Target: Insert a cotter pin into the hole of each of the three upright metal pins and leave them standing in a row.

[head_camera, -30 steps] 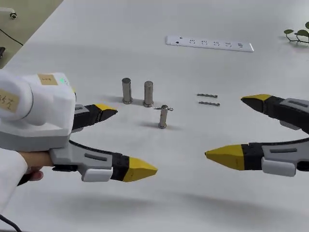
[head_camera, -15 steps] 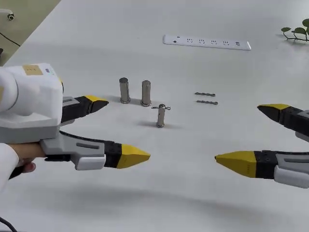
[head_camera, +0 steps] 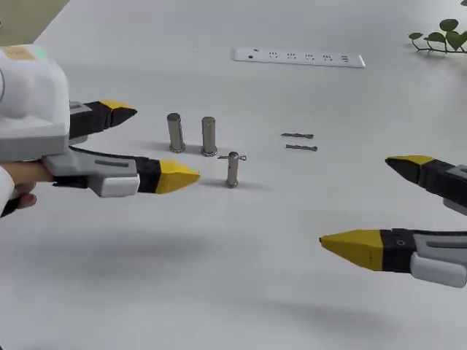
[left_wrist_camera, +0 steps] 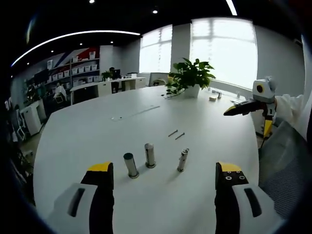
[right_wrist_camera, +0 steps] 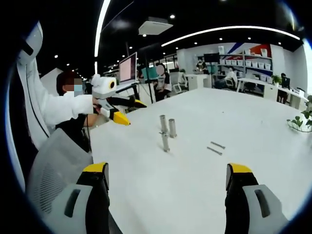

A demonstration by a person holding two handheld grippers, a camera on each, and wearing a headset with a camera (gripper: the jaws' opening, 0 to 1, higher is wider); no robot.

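**One pin fitted, two bare**

The fitted metal pin (head_camera: 233,172) stands with a cotter pin (head_camera: 238,157) through it. Two bare metal pins (head_camera: 174,133) (head_camera: 209,136) stand just left of it, and two loose cotter pins (head_camera: 298,135) (head_camera: 301,147) lie to its right. The left gripper (head_camera: 166,143) and right gripper (head_camera: 354,200) flank it, both gaping wide and empty.

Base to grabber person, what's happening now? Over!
Left gripper, right gripper open, empty. Front pin has its cotter; back pins bare. Two loose cotters lie beside. Power strip far back, not in the way.

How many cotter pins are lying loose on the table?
2: the far cotter pin and the near cotter pin lie side by side, right of the upright metal pins.
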